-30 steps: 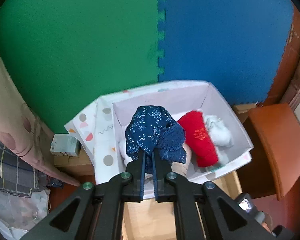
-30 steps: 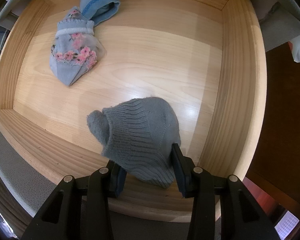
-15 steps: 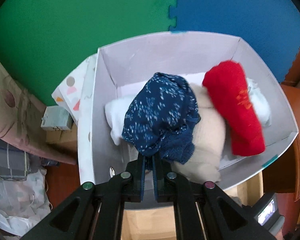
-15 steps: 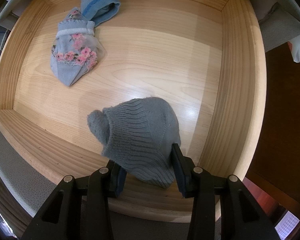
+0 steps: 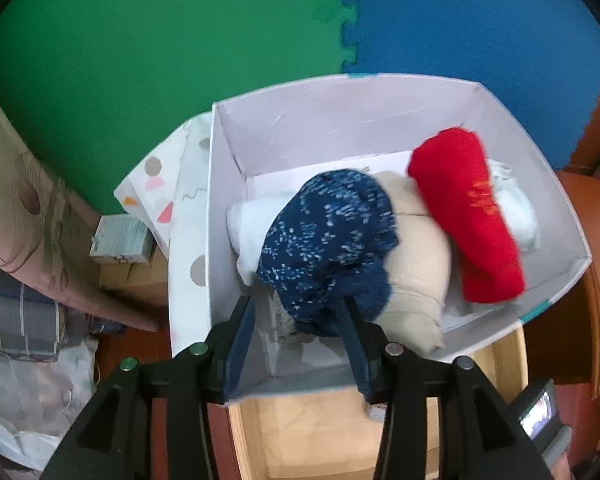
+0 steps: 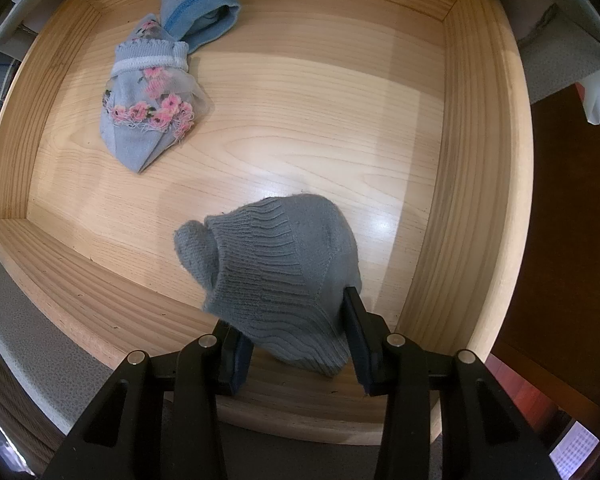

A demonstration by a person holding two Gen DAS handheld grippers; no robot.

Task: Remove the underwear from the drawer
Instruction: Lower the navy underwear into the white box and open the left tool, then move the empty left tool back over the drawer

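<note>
Much of your white box (image 5: 224, 184) is hard to read: the navy speckled garment (image 5: 332, 240) covers most of a white bundle (image 5: 246, 232) at its 9 o'clock, and only a sliver of another white piece (image 5: 516, 212) shows past the red roll (image 5: 466, 216). The navy fabric is blurred, so its lower edge is unclear. In the right wrist view the near rim of the wooden drawer (image 6: 472, 184) is hidden behind your gripper's frame, and the underside of the grey knit piece (image 6: 284, 280) cannot be seen.

Counted in the box: one navy, one beige (image 5: 416, 272), one red, two white, five in all. In the drawer: three pieces, namely the grey knit one at 6 o'clock, a pale blue floral one (image 6: 148, 116) at 10 o'clock, and a folded light blue one (image 6: 204, 12) touching it at 11 o'clock.

Your left gripper (image 5: 300, 340) has just been opening; its jaws stand roughly half apart over the box's near wall. The navy garment lies in the box, its lower fold between the jaws and against the right-hand finger (image 5: 354, 332), clear of the other, so it is released.

Your right gripper (image 6: 296, 336) points straight down into the drawer, jaws narrowed and pressed on both sides of the grey knit piece, gripping it just above the drawer floor.
</note>
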